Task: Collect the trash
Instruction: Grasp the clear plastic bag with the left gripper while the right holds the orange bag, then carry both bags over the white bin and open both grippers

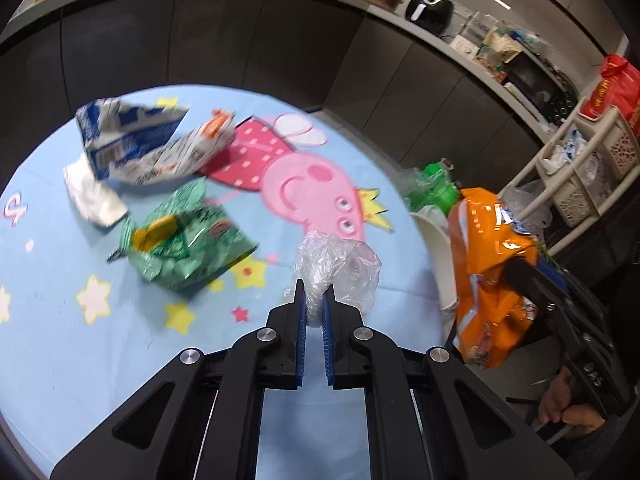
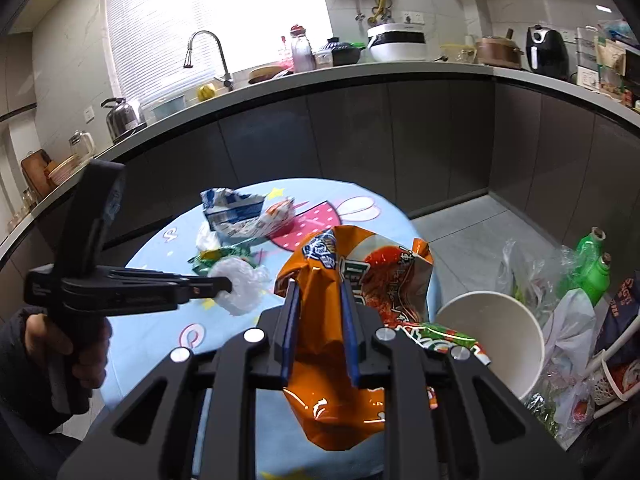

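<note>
My left gripper [image 1: 314, 292] is shut on a crumpled clear plastic bag [image 1: 340, 268] and holds it above the blue cartoon tablecloth [image 1: 120, 340]; it also shows in the right wrist view [image 2: 224, 285] with the bag [image 2: 242, 286]. My right gripper [image 2: 319, 286] is shut on an orange snack bag [image 2: 340, 320], held over the table's right edge; the bag shows in the left wrist view [image 1: 488, 280]. A green wrapper [image 1: 184, 236], a blue-white bag [image 1: 128, 136], an orange-white packet [image 1: 196, 148] and a white tissue [image 1: 92, 196] lie on the cloth.
A white paper bucket [image 2: 500, 340] stands at the table's right side, beside a pile of plastic bags and a green bottle [image 2: 592, 268]. A white basket rack [image 1: 580, 160] stands farther right. Dark cabinets and a cluttered counter [image 2: 360, 68] curve behind the table.
</note>
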The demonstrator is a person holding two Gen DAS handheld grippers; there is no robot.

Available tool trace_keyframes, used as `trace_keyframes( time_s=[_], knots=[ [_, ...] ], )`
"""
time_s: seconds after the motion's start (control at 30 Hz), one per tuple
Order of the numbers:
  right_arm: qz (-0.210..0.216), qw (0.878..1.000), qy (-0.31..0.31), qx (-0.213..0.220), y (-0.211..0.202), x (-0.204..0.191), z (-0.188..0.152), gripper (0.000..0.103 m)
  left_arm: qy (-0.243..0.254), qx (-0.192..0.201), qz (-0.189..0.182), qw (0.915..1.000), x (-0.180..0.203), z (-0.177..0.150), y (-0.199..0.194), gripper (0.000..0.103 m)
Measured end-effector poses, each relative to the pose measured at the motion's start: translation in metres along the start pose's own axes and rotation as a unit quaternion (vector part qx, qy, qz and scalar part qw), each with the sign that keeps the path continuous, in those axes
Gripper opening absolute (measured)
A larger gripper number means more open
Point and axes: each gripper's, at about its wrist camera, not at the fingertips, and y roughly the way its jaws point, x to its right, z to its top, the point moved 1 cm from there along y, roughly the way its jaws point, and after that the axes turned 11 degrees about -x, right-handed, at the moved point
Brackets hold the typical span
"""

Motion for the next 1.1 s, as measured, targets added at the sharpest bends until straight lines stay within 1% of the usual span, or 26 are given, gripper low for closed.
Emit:
trace_keyframes(
  time_s=[0.17,0.3,0.43,0.53,0.63,0.77,0.93,1.1],
  knots=[
    [-0.024,0.999,0.025,0.021,-0.021,0.028,0.0,0.021,0.032,0.014,-0.031,0.9989,0.033,0.015,-0.013,0.007],
    [-0.047,0.997,0.044,0.032,-0.034,0.057,-0.002,0.021,0.057,0.016,-0.047,0.9971,0.062,0.03,-0.013,0.007],
    [-0.064,0.996,0.061,0.029,-0.035,0.087,-0.008,0.021,0.085,0.016,-0.057,0.9947,0.09,0.042,-0.008,0.007],
    [-0.065,0.995,0.075,0.026,-0.029,0.109,-0.014,0.021,0.104,0.011,-0.06,0.9927,0.108,0.048,0.0,0.007],
    [-0.06,0.994,0.086,0.023,-0.017,0.128,-0.018,0.021,0.115,0.002,-0.062,0.9914,0.121,0.053,0.011,0.007],
    [-0.052,0.994,0.098,0.01,0.009,0.15,-0.023,0.021,0.123,-0.014,-0.061,0.9904,0.133,0.06,0.029,0.007],
    [-0.051,0.993,0.108,-0.017,0.047,0.172,-0.026,0.021,0.122,-0.032,-0.054,0.9905,0.135,0.069,0.049,0.007],
    [-0.042,0.992,0.115,-0.033,0.077,0.189,-0.031,0.023,0.116,-0.05,-0.047,0.9909,0.133,0.078,0.07,0.007]
  ],
)
